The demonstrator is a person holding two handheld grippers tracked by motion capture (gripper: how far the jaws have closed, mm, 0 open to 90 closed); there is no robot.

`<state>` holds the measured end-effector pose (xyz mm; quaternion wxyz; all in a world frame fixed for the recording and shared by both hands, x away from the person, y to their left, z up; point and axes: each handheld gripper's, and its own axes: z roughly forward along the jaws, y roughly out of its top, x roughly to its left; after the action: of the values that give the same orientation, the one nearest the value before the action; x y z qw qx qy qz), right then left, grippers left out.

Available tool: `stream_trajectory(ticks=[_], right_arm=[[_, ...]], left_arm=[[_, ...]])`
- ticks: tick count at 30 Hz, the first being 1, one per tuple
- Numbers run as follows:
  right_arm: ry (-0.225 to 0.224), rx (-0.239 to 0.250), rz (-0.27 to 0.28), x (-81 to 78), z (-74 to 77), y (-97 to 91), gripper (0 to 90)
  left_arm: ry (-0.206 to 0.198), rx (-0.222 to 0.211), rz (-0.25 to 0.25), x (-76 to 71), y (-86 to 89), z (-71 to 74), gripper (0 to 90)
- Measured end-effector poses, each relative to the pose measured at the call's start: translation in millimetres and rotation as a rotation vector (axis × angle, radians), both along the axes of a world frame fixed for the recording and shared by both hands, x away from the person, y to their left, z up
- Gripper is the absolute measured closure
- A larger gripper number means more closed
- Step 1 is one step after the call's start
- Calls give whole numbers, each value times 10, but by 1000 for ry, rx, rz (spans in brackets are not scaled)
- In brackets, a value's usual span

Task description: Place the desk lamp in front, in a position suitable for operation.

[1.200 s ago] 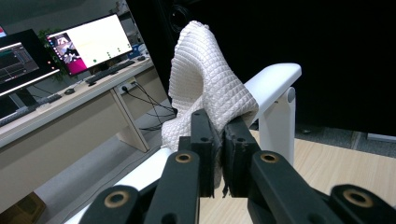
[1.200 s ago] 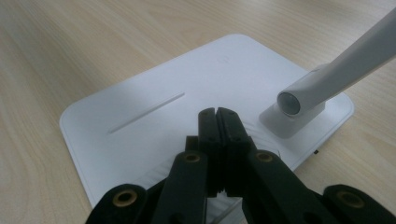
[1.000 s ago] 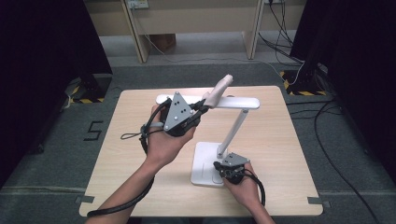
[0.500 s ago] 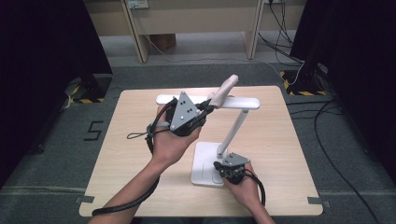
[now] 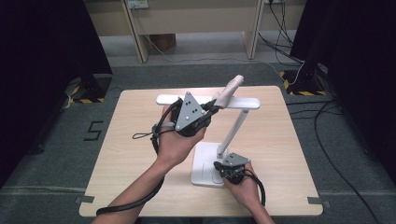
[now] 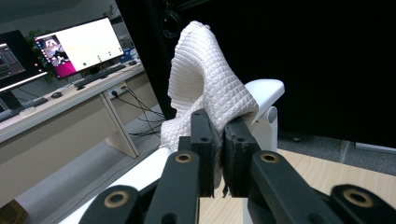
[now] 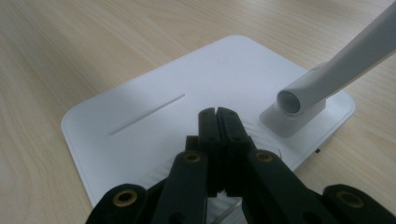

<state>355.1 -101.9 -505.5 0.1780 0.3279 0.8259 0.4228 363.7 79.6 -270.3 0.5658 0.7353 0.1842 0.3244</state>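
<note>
White quilted cloth (image 6: pixel 205 88) pinched in left gripper (image 5: pixel 211 106) fingers, held up just above the lamp head (image 5: pixel 243 102), over the far half of the table (image 5: pixel 140 140). White desk lamp base (image 5: pixel 205 163) sits near the table's near edge, right of centre. Right gripper (image 7: pixel 217 114) fingers pressed together, nothing between them, tips down on the base beside the arm's foot (image 7: pixel 292 116).

Cloth's (image 6: pixel 205 88) gripped edge between jaws

Office lab, desks (image 6: pixel 70 100), monitors (image 6: pixel 79 49), floor cables (image 5: pixel 280 21)
</note>
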Motion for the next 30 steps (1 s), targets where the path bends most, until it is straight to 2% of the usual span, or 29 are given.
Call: stream_trajectory(ticks=[12, 16, 30], right_arm=[[-3, 1, -3, -9, -5, -3, 895], [8, 15, -6, -6, -8, -7, 895], [-2, 10, -2, -6, -11, -9, 896]], left_arm=[[3, -9, -10, -1, -63, -17, 844], [2, -7, -12, 0, -80, -14, 844], [12, 3, -30, 12, -206, 3, 845]])
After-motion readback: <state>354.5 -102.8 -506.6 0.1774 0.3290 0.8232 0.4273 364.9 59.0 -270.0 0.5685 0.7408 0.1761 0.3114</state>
